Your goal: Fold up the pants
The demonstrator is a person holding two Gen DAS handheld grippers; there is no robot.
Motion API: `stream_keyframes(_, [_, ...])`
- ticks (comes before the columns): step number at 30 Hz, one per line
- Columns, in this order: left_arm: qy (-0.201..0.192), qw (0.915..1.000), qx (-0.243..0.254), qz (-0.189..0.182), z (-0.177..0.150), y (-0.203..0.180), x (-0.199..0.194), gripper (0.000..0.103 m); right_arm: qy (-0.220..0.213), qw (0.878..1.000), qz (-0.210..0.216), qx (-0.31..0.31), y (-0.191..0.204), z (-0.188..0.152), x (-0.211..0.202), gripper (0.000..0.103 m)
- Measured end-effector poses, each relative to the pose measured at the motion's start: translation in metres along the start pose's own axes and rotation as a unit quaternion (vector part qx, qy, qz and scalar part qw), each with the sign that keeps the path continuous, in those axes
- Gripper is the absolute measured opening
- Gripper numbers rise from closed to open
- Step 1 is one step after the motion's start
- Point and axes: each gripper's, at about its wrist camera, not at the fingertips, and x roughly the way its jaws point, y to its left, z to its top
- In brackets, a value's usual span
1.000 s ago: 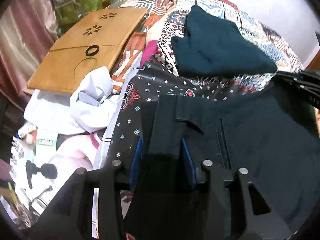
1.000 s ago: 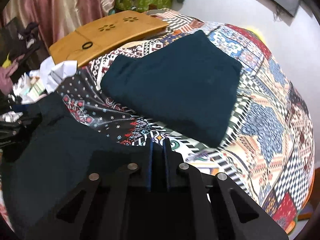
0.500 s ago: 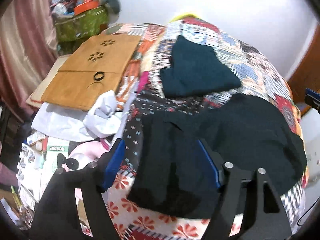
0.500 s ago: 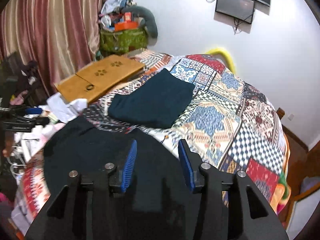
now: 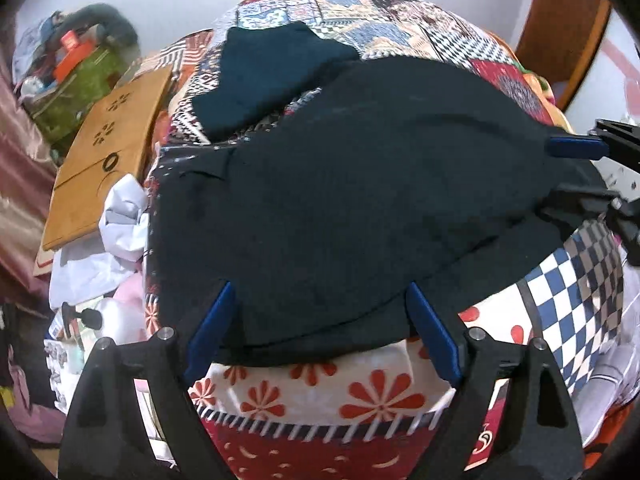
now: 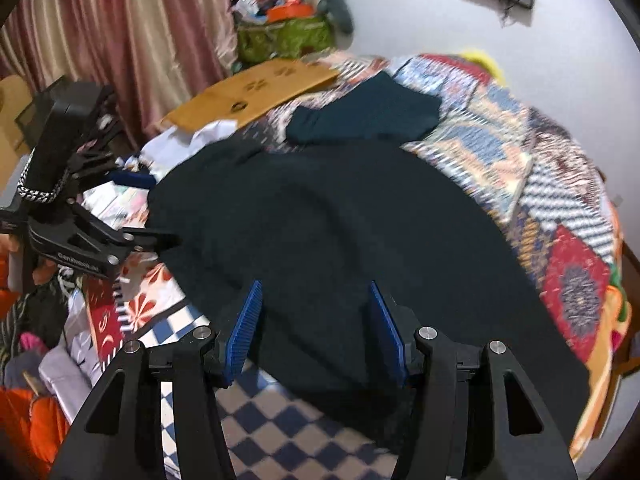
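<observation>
While the pants [image 5: 360, 200] lie flat on the bed [image 5: 560, 292] for folding, the left claw [image 5: 324, 332] and right claw [image 6: 316, 328] are opening, gripping nothing.

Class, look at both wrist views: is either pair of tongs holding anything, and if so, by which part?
Nothing is held. The left tongs and right tongs are both opening, pads clear of the black pants, which lie spread on the patchwork bedspread.

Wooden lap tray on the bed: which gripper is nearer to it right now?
Left. The left gripper hangs over the black pants on the side where the wooden lap tray lies; the right gripper is over their opposite side, farther away.
</observation>
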Motion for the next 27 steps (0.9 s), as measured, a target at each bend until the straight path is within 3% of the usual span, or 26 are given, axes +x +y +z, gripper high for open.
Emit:
stream_keyframes(3, [-0.002,0.9999,0.014,0.003,0.004,-0.006,0.002,0.087,0.014,1.0,0.007,-0.003,0.007,-0.004,0.015,0.051])
stream_keyframes(8, [0.002,0.9997,0.009,-0.023,0.012,-0.003,0.01,0.087,0.006,1.0,0.023,0.011,0.004,0.003,0.024,0.05])
stream_keyframes(10, [-0.006,0.9995,0.011,-0.029,0.014,-0.004,0.008,0.079,0.002,0.999,0.027,0.019,0.005,0.002,0.025,0.038])
stream_keyframes(12, [-0.01,0.9987,0.018,-0.047,0.015,-0.009,0.006,0.057,-0.002,0.999,0.033,0.024,0.006,0.002,0.024,0.026])
stream_keyframes(15, [-0.015,0.9983,0.028,-0.05,0.016,-0.016,0.002,0.042,-0.008,0.998,0.047,0.04,0.005,0.002,0.021,0.013])
stream_keyframes(18, [-0.023,0.9986,0.03,-0.036,0.017,-0.02,-0.002,0.028,-0.013,0.996,0.061,0.056,0.006,0.001,0.017,0.009])
stream_keyframes(21, [-0.029,0.9988,0.023,-0.033,0.017,-0.02,-0.009,0.02,-0.024,0.997,0.057,0.051,0.012,0.0,0.009,0.008])
stream_keyframes(27, [-0.043,0.9983,0.025,-0.032,0.012,-0.023,-0.031,0.017,-0.039,0.996,0.062,0.056,0.012,-0.001,-0.008,0.007])
